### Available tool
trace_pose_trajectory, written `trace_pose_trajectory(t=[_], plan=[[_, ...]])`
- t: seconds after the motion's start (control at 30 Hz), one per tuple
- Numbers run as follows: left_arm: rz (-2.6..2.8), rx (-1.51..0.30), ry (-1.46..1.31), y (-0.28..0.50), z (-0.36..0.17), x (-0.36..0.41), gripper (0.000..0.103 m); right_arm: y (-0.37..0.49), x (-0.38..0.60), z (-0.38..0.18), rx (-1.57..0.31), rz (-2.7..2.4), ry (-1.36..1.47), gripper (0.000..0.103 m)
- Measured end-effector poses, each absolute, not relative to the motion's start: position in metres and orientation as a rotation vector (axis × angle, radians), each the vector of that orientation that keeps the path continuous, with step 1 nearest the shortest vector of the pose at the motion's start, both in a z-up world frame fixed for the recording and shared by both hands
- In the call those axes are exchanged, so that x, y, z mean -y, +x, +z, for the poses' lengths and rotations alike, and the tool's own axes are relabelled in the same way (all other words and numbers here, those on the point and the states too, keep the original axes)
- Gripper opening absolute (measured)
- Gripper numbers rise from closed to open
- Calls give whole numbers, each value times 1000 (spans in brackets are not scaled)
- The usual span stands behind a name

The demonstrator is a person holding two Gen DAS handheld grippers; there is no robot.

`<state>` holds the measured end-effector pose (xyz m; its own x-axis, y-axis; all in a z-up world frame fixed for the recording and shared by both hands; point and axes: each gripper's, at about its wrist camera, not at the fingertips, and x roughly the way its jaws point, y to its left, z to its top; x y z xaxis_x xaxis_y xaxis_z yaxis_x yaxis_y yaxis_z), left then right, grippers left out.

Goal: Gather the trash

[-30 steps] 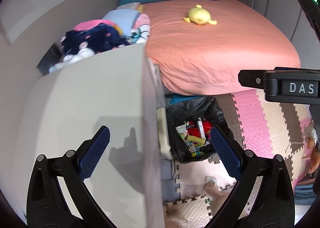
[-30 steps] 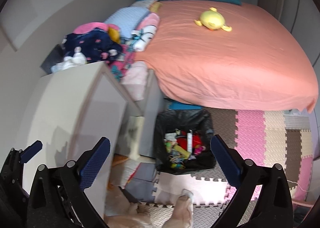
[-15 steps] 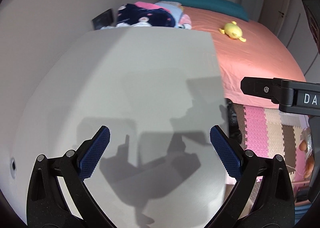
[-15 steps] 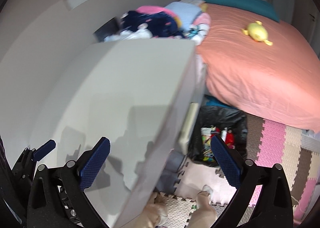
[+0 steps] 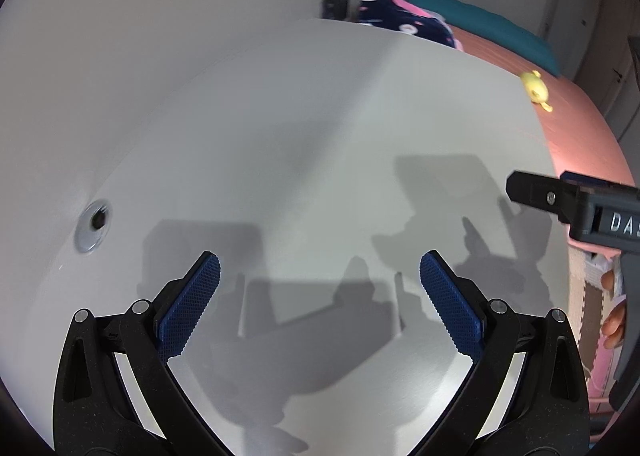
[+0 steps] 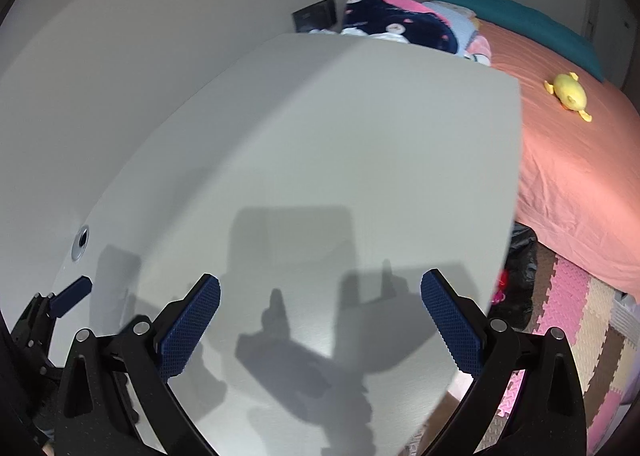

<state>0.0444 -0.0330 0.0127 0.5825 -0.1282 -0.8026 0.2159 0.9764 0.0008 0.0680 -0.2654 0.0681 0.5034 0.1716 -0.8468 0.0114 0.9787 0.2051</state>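
Observation:
My left gripper (image 5: 319, 298) is open and empty above a bare white desk top (image 5: 320, 136). My right gripper (image 6: 320, 304) is open and empty above the same desk top (image 6: 340, 144). The right gripper's body (image 5: 576, 200) shows at the right edge of the left wrist view. The left gripper's blue fingertip (image 6: 72, 294) shows at the left edge of the right wrist view. A black trash bag (image 6: 520, 280) with colourful trash in it stands on the floor past the desk's right edge, mostly hidden. No loose trash shows on the desk.
A cable hole (image 5: 94, 224) sits at the desk's left side by the wall. A bed with a salmon sheet (image 6: 572, 160), a yellow plush duck (image 6: 568, 94) and a pile of clothes (image 6: 392, 22) lies beyond. Foam puzzle mats (image 6: 576, 320) cover the floor.
Both grippers have swung left and up from the trash bag on the floor to over the desk top. The bag has slid to the right edge of view. Both stay open.

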Motion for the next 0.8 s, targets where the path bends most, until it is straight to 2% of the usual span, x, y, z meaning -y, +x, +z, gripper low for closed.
trace_pose_trajectory(t=[0.4, 0.8], plan=[[-94, -951, 73, 7, -13, -66, 97, 31, 169, 40, -1075, 188, 104, 100], [-57, -957, 47, 3, -31, -96, 97, 5, 139, 25, -1009, 135, 41, 100]])
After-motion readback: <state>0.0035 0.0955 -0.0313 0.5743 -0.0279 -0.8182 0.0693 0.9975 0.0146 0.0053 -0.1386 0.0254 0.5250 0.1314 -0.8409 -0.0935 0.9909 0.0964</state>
